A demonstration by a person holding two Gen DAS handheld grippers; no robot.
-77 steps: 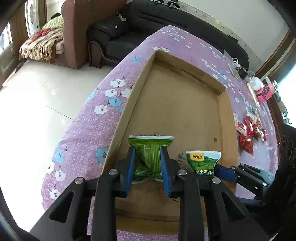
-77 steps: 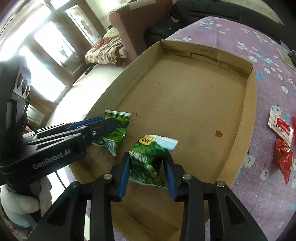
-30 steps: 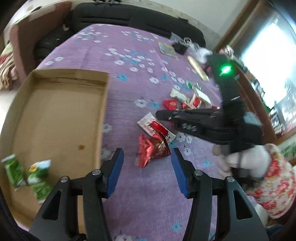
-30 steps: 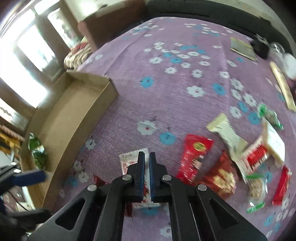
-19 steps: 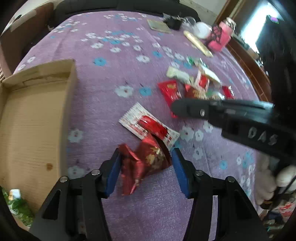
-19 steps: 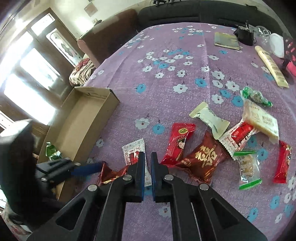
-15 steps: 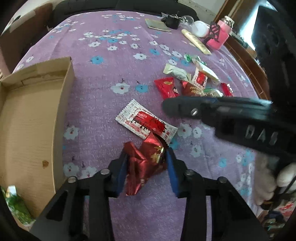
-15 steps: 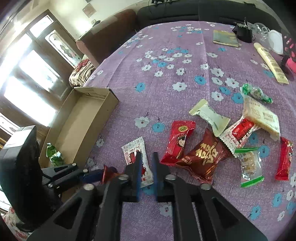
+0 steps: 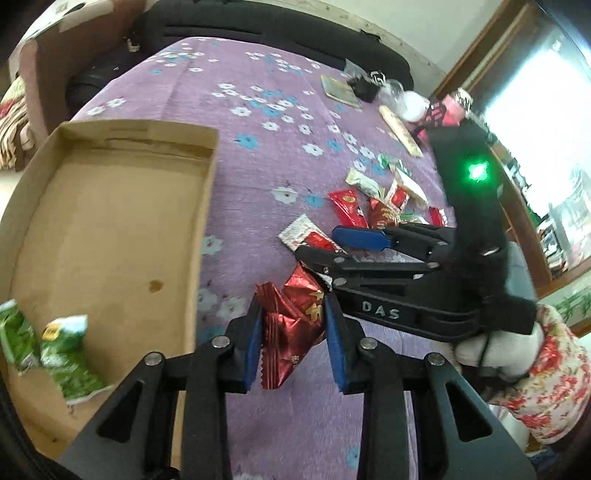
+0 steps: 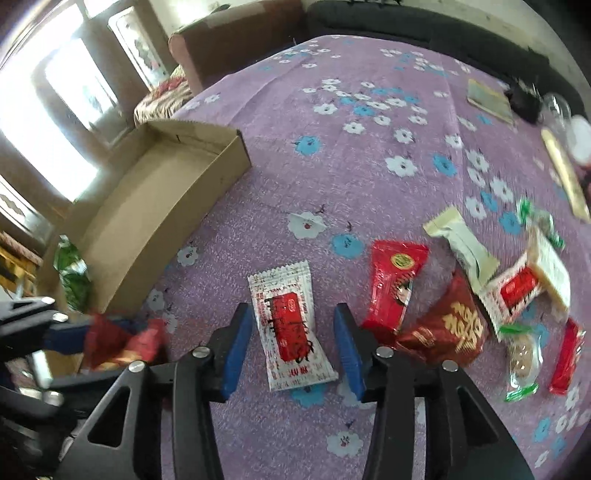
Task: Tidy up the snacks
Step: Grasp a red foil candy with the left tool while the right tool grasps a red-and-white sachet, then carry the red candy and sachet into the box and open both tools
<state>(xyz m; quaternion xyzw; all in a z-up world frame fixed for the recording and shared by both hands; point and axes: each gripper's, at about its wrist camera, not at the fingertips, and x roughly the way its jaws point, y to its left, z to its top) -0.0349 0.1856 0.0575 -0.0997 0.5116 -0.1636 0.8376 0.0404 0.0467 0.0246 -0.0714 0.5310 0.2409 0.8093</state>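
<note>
My left gripper (image 9: 293,339) is shut on a crumpled dark red foil snack (image 9: 295,325) and holds it just above the purple cloth, right of the cardboard box (image 9: 110,206). Two green snack packs (image 9: 55,354) lie in the box's near corner. My right gripper (image 10: 293,347) is open, its blue pads on either side of a white and red sachet (image 10: 291,325) that lies flat on the cloth. In the right wrist view the red snack (image 10: 122,343) shows blurred at the lower left, and the box (image 10: 155,218) lies left.
Several more snacks lie to the right: a red pack (image 10: 397,280), a dark red gold-lettered pack (image 10: 450,328), a cream pack (image 10: 465,251). A booklet (image 10: 487,99), a jar and a long stick pack sit at the far edge. A black sofa (image 9: 258,29) stands behind.
My left gripper has closed on the red foil snack and lifted it towards the box side. My right gripper has opened and lowered around the white and red sachet.
</note>
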